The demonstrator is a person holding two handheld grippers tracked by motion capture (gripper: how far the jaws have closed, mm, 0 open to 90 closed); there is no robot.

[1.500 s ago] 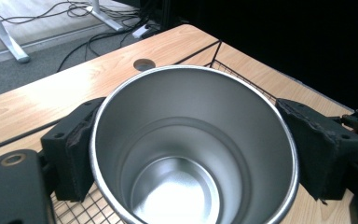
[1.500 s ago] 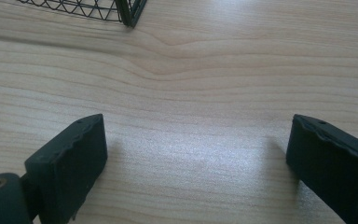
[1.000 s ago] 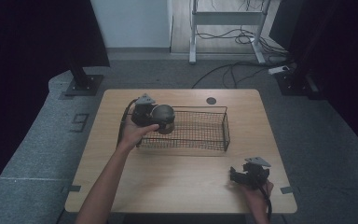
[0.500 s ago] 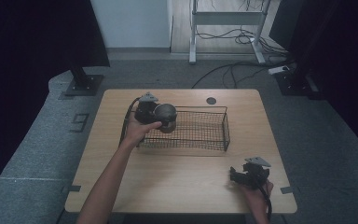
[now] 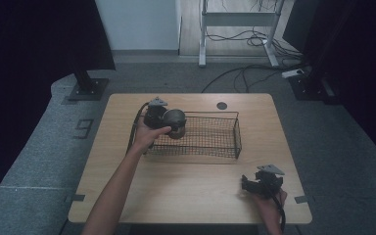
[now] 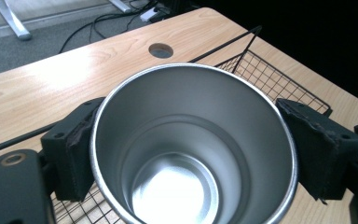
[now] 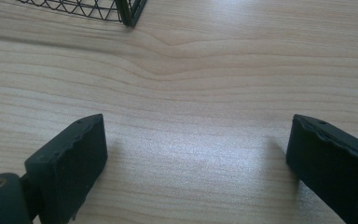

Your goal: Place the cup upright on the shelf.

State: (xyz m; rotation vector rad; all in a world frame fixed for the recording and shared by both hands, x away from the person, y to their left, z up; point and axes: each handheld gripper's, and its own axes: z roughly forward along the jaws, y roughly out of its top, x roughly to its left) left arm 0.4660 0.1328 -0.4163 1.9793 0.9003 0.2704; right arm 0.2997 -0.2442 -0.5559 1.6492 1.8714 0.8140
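Note:
A shiny steel cup (image 5: 175,119) hangs over the left end of a black wire basket (image 5: 237,139), and my left gripper (image 5: 169,122) is shut on it. In the left gripper view the cup (image 6: 191,140) faces me mouth first, empty inside, with a black pad (image 6: 314,149) pressed on each side of its rim. The basket (image 6: 270,79) lies below and behind it. My right gripper (image 5: 247,183) rests at the table's front right, held by a hand. Its jaws stand wide open over bare wood (image 7: 196,154), with nothing between them.
The wooden table (image 5: 191,196) has a round cable hole (image 5: 221,105) behind the basket. A basket corner (image 7: 121,11) shows at the top of the right gripper view. Cables and a metal stand leg (image 5: 203,58) lie on the floor beyond the far edge.
My left gripper has edged slightly right and down with the cup over the basket's left end. The right gripper has stayed put.

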